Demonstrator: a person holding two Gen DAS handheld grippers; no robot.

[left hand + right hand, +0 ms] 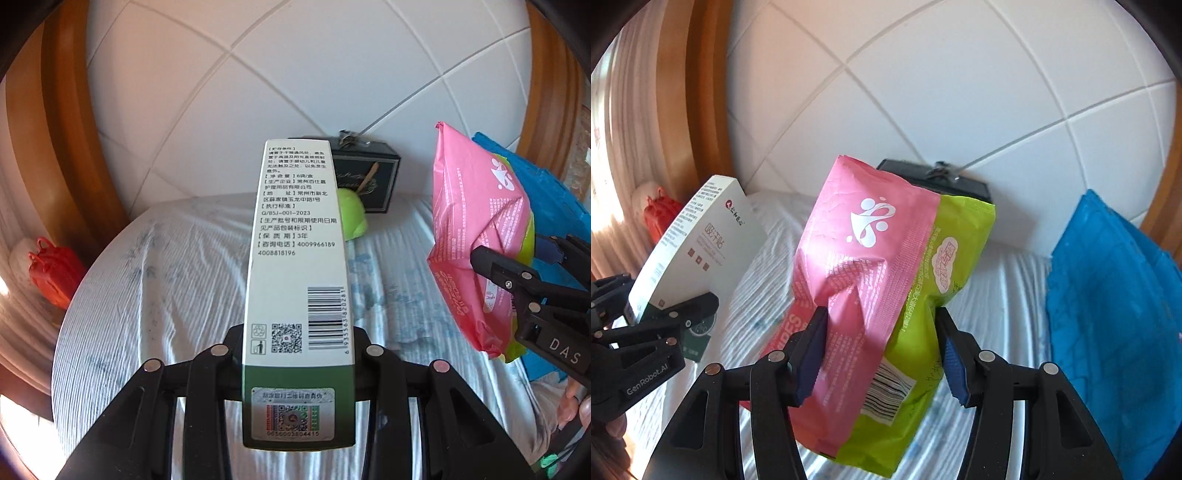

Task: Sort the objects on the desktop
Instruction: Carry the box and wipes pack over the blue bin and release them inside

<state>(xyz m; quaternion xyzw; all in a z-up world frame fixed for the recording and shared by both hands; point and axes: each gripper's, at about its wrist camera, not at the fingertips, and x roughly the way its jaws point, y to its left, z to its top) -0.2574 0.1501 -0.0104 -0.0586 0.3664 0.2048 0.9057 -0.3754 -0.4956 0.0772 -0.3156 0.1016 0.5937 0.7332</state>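
The left gripper (298, 354) is clamped on the green bottom end of a tall white box (295, 236), which stands up above the bed. The right gripper (881, 350) squeezes a pink and green wipes pack (882, 280) between its blue pads (810, 360), the pack dented where they press.

Only the left wrist view shows the box's narrow side with barcode and printed lines, and a green round thing (352, 214) lying against the black box (365, 177) at the tiled wall (295, 74). Only the right wrist view shows the box's broad front face and the pack's barcode.

The striped sheet (166, 277) lies bare beneath both grippers. A blue bag (1108, 314) borders it on the right, a red bag (51, 269) sits past the left edge, and a wooden frame (62, 110) rims the wall.
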